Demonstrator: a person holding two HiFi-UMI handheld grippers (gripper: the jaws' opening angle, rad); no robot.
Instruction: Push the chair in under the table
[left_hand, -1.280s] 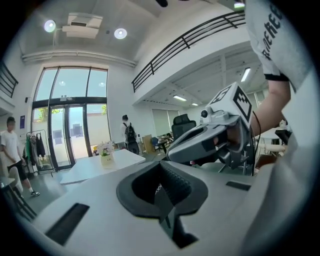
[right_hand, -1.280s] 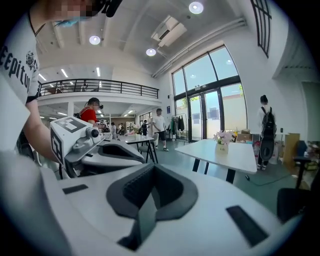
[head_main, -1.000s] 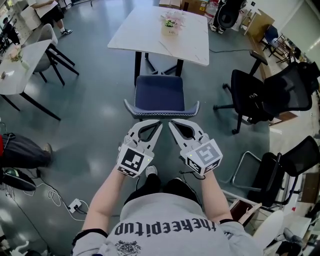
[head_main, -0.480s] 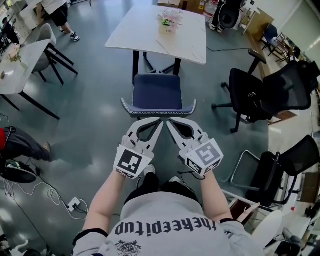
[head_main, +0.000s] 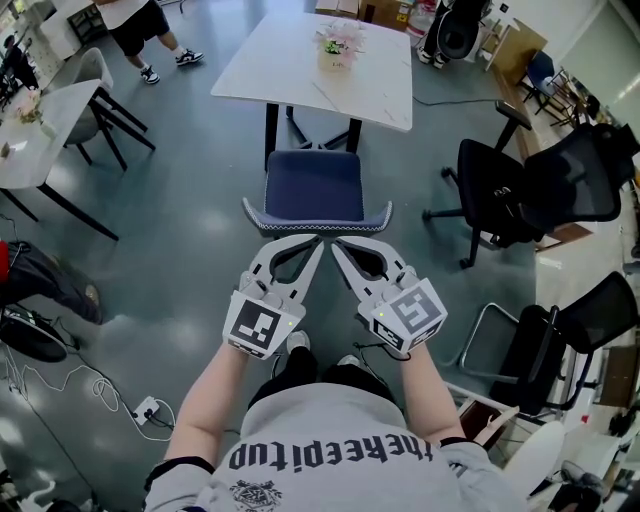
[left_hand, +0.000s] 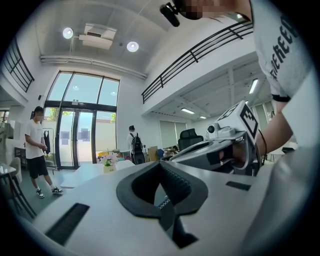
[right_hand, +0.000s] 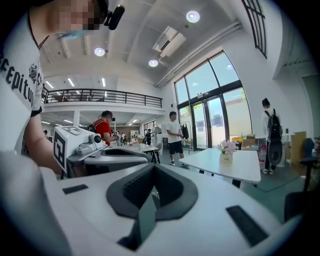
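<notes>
Straight ahead of left claw and right claw, both pinched shut on nothing, equally near: chair backrest lying crosswise, bench directly beyond.

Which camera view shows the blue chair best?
The head view: the chair shows whole from above, seat and backrest, before the table. Both gripper views look across the room and show almost nothing of it.

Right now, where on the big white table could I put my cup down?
On the white table, the whole left half, from the flower pot to the left edge, is bare. The flower pot takes the middle by the far edge, and something thin lies nearer the blue chair.
</notes>
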